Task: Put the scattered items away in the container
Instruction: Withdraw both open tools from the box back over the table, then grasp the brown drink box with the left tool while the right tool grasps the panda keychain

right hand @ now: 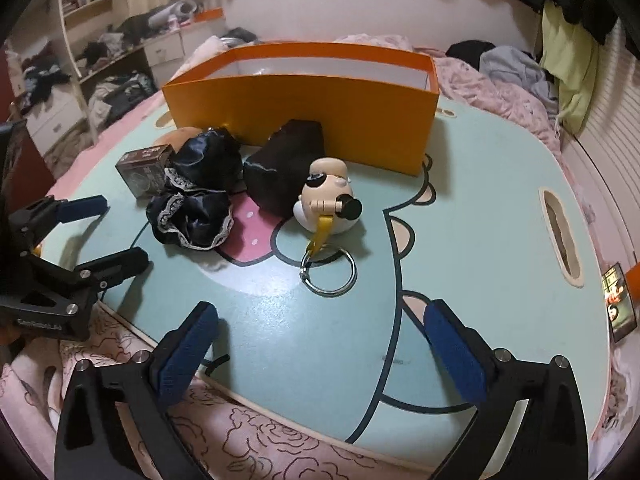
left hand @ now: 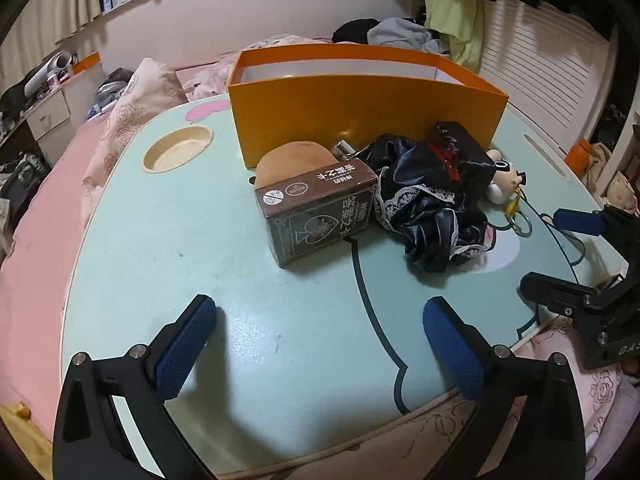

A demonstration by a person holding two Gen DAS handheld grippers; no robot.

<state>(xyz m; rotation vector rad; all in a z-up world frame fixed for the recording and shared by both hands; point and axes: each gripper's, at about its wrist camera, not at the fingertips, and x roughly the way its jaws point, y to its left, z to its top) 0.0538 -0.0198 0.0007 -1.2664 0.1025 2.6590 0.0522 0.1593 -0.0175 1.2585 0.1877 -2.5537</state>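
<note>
Nearest the onlooker, both grippers hung over the near edge of the mint-green table [left hand: 168, 240], angled downward, jaws spread wide and nothing between them; the left gripper [left hand: 320, 320] faced the brown card box [left hand: 320, 216], which lay straight ahead of it, its long axis running slantwise from near left to far right; the right gripper [right hand: 320, 328] faced the figurine keychain [right hand: 326, 200], whose steel ring [right hand: 328, 272] lay closest to it, flat on the table. Between those two things sat the black satin scrunchies [right hand: 192, 208], lace-trimmed and heaped, and behind them a dark satin pouch [right hand: 284, 168] touching the figurine; a tan rounded thing [left hand: 292, 156] rested just behind the card box. Farthest stood the orange container [right hand: 304, 112], open-topped, its long wall broadside to both hands, every scattered item outside it. The left hand looked nearer the card box, the right nearer the keychain.
</note>
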